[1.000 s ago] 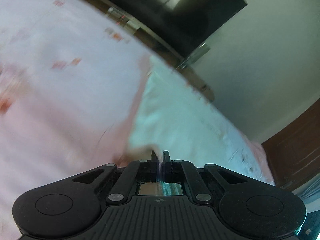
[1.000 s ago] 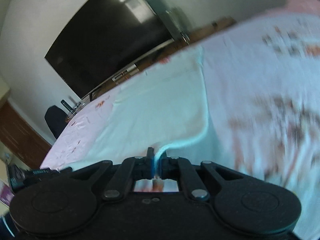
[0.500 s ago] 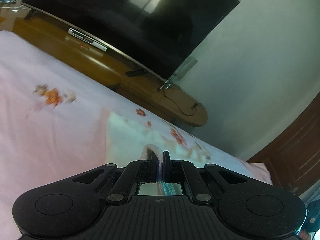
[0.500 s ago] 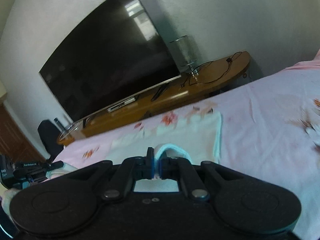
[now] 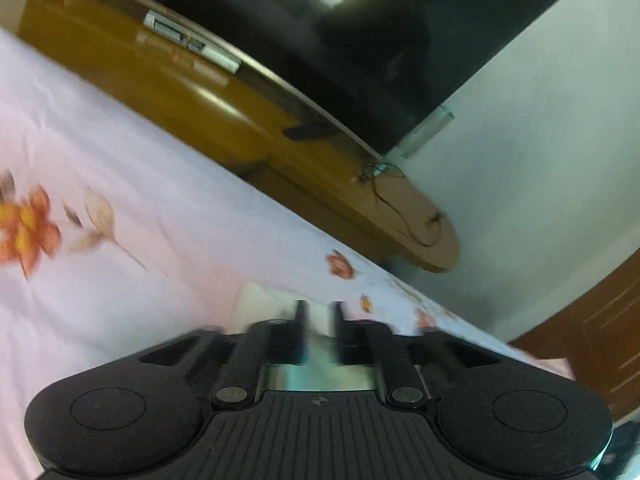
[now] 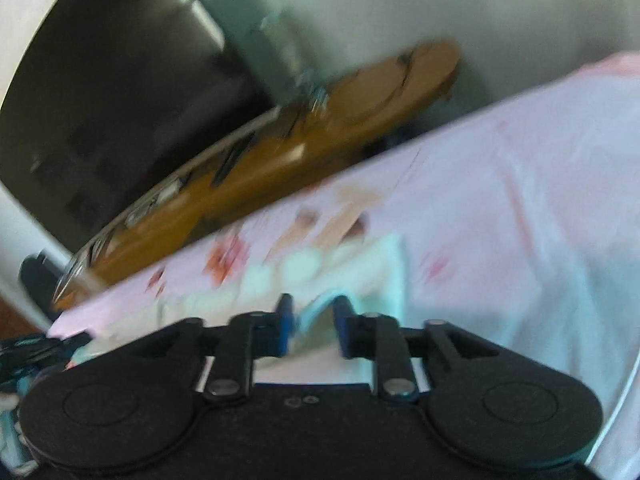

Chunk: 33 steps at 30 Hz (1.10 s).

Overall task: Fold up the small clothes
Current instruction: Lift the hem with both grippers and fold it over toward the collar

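Note:
A small pale mint-white cloth (image 6: 352,268) lies on the pink floral bedsheet (image 6: 520,208), just ahead of my right gripper (image 6: 310,320). That gripper's jaws stand apart, with a raised fold of the cloth between them. In the left wrist view a pale corner of the cloth (image 5: 260,300) shows just ahead of my left gripper (image 5: 319,312), whose jaws also stand apart with nothing pinched. Both views are motion-blurred.
Past the bed's far edge stands a long wooden TV console (image 5: 248,120) with a large dark television (image 5: 400,40) on it, against a white wall. A brown wooden door (image 5: 600,320) is at the right. The pink sheet (image 5: 100,260) fills the foreground.
Both grippers were shut on the cloth's edge and carried it forward toward the bed's far edge. Now both have opened and let the cloth go.

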### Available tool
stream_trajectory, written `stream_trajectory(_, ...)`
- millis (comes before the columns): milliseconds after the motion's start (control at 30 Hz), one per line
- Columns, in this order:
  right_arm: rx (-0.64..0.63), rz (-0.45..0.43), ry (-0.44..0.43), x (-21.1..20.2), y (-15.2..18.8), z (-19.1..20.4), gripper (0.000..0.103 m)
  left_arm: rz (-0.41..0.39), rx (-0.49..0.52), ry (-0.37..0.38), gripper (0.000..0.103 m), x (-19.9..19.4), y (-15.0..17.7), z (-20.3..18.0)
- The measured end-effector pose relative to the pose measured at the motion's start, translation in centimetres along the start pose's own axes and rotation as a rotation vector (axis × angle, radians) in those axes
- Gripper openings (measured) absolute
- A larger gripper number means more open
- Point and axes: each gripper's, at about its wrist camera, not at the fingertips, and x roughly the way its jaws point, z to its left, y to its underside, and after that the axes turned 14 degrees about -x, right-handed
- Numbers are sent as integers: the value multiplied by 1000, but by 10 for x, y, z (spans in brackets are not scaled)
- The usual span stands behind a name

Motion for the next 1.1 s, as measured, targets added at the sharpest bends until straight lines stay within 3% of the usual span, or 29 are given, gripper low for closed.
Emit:
stream_trajectory(33,5,-22,-5,-2,1,-4,41,-10,26,-4,51,0,0,0)
stream_trajectory(200,-123,-22,7,-4,5,-2,43,20,228,-37,51,10,5,-18)
stream_trajectory(400,-233,38,2,12,4,13,41,67,398,-147,50,27,22,-38)
stream_trajectory(467,-274,65,21,23,2,17,34,53,431,-167,30,30,27,-40)
stream_trajectory(500,-303,78,42,26,3,20,24,51,442,-169,6,30,29,-41)
stream_trajectory(533,-334,87,66,29,4,23,4,43,440,-160,5,28,30,-42)
stream_trajectory(600,-380,78,81,30,4,28,5,-6,454,-148,3,19,34,-45)
stream_trajectory(733,-441,-32,83,15,-4,40,4,-98,442,-98,3,3,34,-42)
stream_trajectory(800,-464,-59,92,14,-8,43,4,-85,445,-130,3,9,33,-40)
stream_trajectory(900,-467,7,135,34,-7,36,4,-57,478,-200,4,26,39,-33)
stream_trajectory(967,-464,102,180,53,3,26,7,-77,498,-211,12,22,42,-34)
stream_trajectory(1000,-453,68,175,49,4,24,9,-92,512,-238,36,18,43,-37)
stream_trajectory(1033,-445,72,192,46,2,24,19,-131,521,-283,79,10,45,-40)
stream_trajectory(1067,-433,65,215,40,0,23,29,-218,529,-315,92,-5,50,-43)
stream_trajectory(1100,-419,40,239,29,-1,24,30,-282,547,-275,94,-19,57,-47)
